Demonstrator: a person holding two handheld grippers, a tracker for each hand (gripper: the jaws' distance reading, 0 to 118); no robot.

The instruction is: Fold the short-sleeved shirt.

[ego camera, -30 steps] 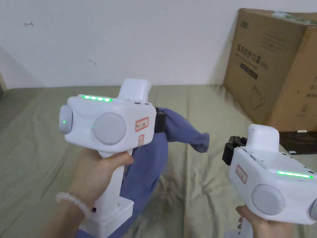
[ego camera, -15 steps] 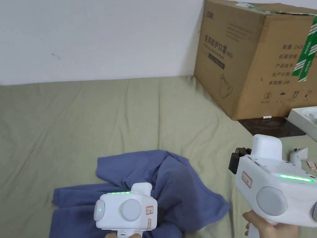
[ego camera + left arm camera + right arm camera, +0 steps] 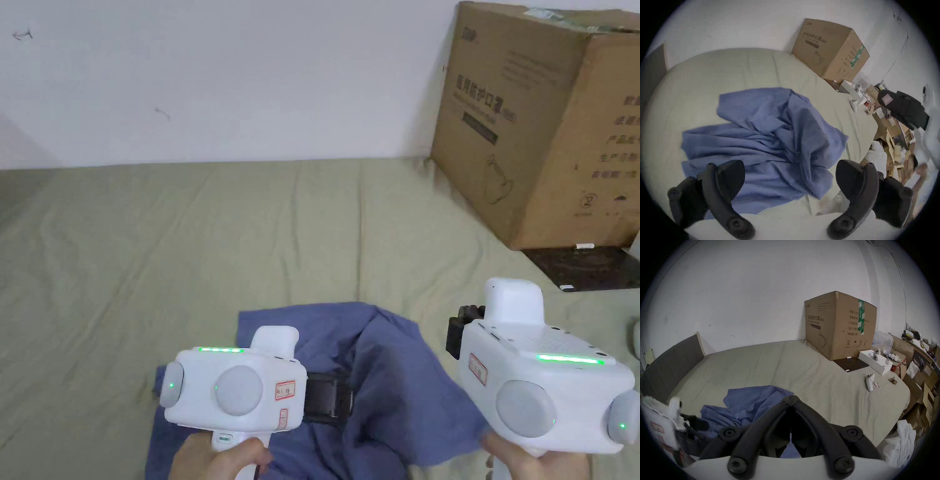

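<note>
A blue short-sleeved shirt [image 3: 400,381] lies crumpled on the olive bed sheet [image 3: 187,250], bunched in folds with one sleeve spread toward the far left. My left gripper [image 3: 337,398] hovers just over the shirt's near part. In the left gripper view, the left gripper [image 3: 789,175] has its jaws wide apart above the shirt [image 3: 769,138], with nothing between them. My right gripper [image 3: 455,328] hangs in the air to the right of the shirt. In the right gripper view, the right gripper [image 3: 790,400] has its tips together and holds no cloth, with the shirt [image 3: 747,404] beyond it.
A big cardboard box [image 3: 537,125] stands at the bed's far right corner against the white wall, with a dark mat [image 3: 587,265] in front of it. A white tray [image 3: 873,361] and a white controller [image 3: 869,382] lie on the bed's right side. More boxes crowd past the bed's right edge.
A second ago my left gripper held the shirt up high. It came down, the jaws opened, and the shirt now rests on the bed. The right gripper stayed about where it was.
</note>
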